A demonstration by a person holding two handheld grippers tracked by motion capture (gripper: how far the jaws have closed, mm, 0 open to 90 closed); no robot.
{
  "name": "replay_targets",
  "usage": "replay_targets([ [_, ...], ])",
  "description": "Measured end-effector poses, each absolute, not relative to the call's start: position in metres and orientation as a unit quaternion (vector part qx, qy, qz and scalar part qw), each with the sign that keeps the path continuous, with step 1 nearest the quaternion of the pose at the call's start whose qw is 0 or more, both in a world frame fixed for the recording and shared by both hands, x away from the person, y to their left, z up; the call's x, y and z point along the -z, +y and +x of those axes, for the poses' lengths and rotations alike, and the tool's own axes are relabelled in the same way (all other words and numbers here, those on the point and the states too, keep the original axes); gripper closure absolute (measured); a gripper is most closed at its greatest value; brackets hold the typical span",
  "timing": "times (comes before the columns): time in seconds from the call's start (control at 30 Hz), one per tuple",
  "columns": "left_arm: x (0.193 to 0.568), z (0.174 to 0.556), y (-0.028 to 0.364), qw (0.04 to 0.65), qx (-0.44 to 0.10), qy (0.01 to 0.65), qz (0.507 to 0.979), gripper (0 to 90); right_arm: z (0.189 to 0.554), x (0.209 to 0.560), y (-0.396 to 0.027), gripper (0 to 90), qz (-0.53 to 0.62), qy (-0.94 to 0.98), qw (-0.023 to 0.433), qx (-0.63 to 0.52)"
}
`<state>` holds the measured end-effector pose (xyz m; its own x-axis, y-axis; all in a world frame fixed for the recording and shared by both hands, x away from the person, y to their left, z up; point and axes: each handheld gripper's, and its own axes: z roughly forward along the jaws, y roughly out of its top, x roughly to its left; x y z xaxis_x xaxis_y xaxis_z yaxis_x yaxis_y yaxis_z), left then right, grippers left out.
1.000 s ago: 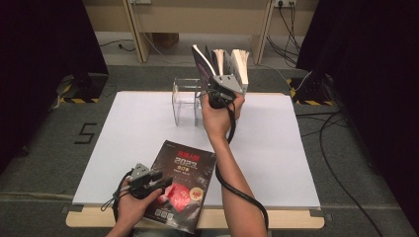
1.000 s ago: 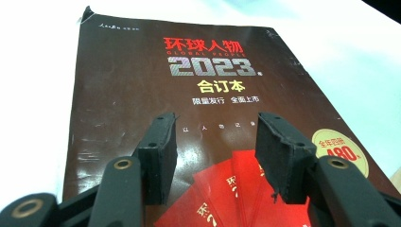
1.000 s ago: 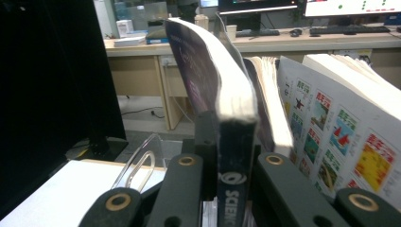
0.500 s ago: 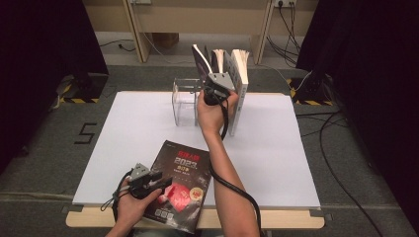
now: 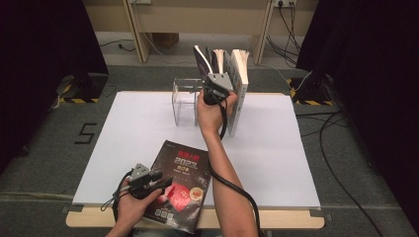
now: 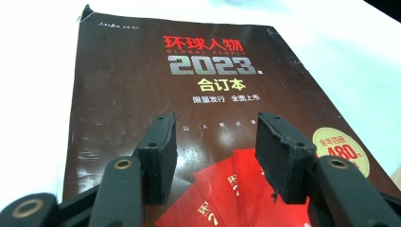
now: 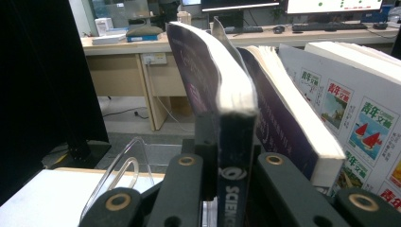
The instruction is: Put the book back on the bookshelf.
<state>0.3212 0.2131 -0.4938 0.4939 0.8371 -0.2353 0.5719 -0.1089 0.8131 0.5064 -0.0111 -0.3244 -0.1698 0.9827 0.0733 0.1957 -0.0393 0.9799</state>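
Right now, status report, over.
Right gripper shut on dark book, upright at clear rack. Left gripper open over magazine. Nothing blocking.

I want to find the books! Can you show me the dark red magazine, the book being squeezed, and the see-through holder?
Dark red magazine [image 6: 142, 71]: left gripper view, on its bare upper cover.
Squeezed dark book [image 7: 234, 142]: right gripper view, on its spine.
See-through holder [image 5: 184, 101]: high view, on its clear wall.

Right tongs [image 5: 211, 74] raised, clamped; left tongs [image 5: 165, 183] low, parted.
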Motion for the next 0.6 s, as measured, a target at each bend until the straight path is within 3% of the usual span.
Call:
replay_targets([
  [0.6, 0.495, 0.321, 0.213, 0.461, -0.142, 0.482, 0.732, 48.1, 0.515, 0.343, -0.006, 84.6, 0.524, 0.574, 0.395, -0.490],
])
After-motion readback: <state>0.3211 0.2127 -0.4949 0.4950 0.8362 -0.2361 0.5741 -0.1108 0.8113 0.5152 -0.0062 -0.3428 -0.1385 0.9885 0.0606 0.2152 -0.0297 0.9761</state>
